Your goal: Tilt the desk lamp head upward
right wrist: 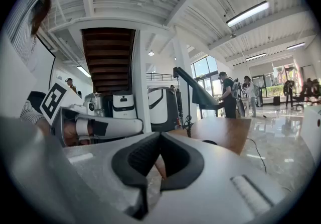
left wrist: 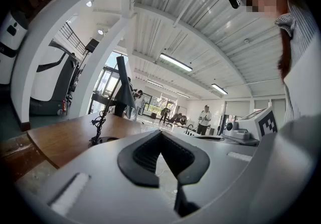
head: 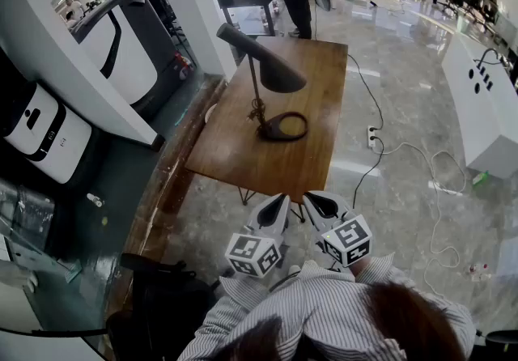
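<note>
Both the left gripper (head: 281, 201) and the right gripper (head: 311, 199) have their jaws closed on nothing and hang just short of the wooden table's (head: 235, 153) near edge. The black desk lamp (head: 257, 100) stands mid-table, its head (head: 271, 66) angled downward.

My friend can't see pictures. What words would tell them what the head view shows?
A black desk lamp with a ring base stands untouched on a wooden table. At the table's near edge, the left gripper and the right gripper sit side by side, both shut and empty, pointing toward the lamp.
</note>
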`<state>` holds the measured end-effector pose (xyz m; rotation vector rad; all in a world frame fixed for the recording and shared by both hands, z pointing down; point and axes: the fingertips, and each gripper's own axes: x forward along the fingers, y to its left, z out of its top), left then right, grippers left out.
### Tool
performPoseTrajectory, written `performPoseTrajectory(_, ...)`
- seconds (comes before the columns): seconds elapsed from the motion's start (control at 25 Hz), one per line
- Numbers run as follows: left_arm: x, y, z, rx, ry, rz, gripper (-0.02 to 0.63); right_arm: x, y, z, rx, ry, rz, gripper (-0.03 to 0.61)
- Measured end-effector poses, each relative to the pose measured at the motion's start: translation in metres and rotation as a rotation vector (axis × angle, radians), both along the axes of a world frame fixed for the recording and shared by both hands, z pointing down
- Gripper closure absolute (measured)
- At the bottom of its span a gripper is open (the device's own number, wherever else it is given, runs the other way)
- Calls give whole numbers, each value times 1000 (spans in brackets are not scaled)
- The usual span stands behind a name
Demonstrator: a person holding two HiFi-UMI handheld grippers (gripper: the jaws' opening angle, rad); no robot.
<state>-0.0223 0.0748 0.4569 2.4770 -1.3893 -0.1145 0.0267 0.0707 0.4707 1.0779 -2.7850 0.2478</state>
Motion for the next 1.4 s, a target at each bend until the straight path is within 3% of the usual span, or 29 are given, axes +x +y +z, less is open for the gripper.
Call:
performPoseTrajectory(0.52,-9,-10,15,-41,-1,-16,612,3,-10,6,-10,5,1,578)
performPoseTrajectory(0.8,-3,-14,14,-31,9,24,612,5,-15,3,-19,-75,-42,578)
performPoseTrajectory(1.08,-36,-43,9,26,-99,-69,609,-1,-32,12,8,-40,-97,578)
performPoseTrajectory(1.4,-77,-100,-12,99,-247,-136,531,-8,-76,29,-2,-24,-89,578)
